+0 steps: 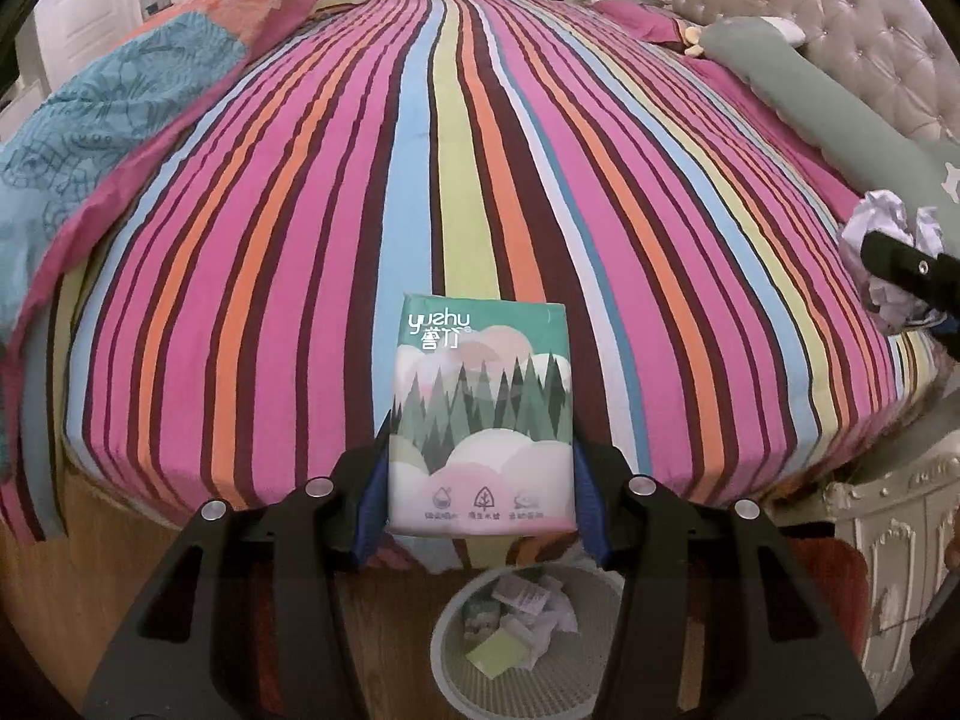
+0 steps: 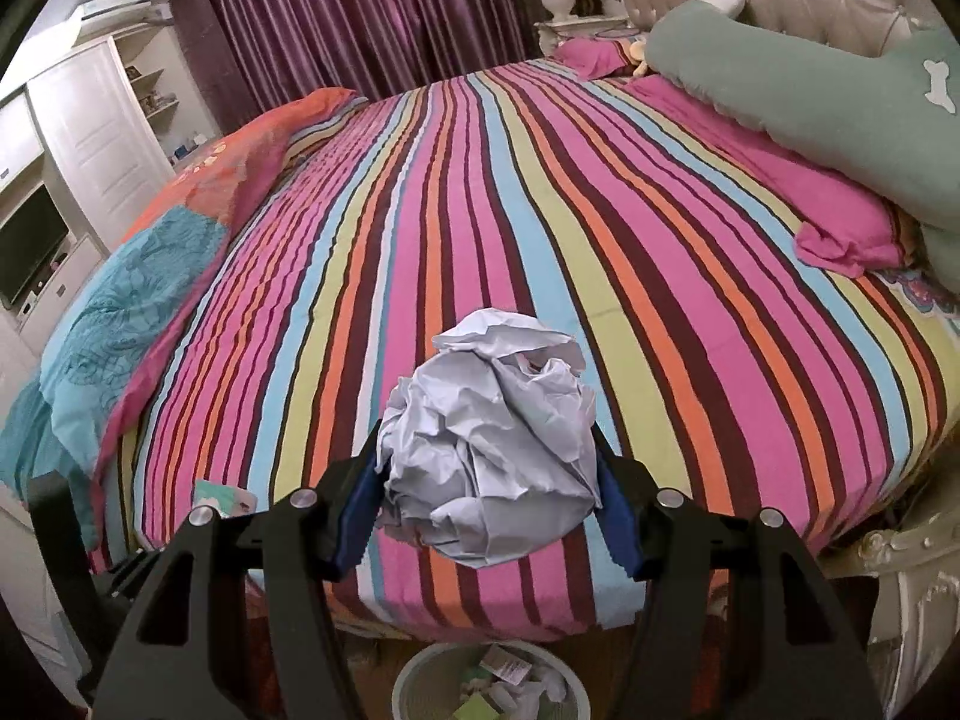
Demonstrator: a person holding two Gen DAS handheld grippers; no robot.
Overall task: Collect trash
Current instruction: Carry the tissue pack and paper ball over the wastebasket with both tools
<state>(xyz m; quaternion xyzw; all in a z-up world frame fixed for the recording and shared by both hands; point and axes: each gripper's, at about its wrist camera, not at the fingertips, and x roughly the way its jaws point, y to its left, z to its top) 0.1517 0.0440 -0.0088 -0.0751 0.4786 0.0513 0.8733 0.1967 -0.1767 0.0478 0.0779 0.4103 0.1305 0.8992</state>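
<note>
Two loads up over the bed's near edge: left gripper (image 1: 480, 480) clamps tissue pack (image 1: 480, 420), right gripper (image 2: 489, 489) clamps paper ball (image 2: 489, 438); centre each over the bin (image 1: 447, 648) below, then release.

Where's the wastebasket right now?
The wastebasket sits on the floor at the foot of the striped bed, at the bottom of both views, below the held tissue pack and paper ball.

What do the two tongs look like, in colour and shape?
The left tongs and the right tongs look alike: matte black angular linkage arms with cut-out slots, round silver pivot bolts, and blue ridged pads inside the fingers. No cables, markings or sleeves are visible.
</note>
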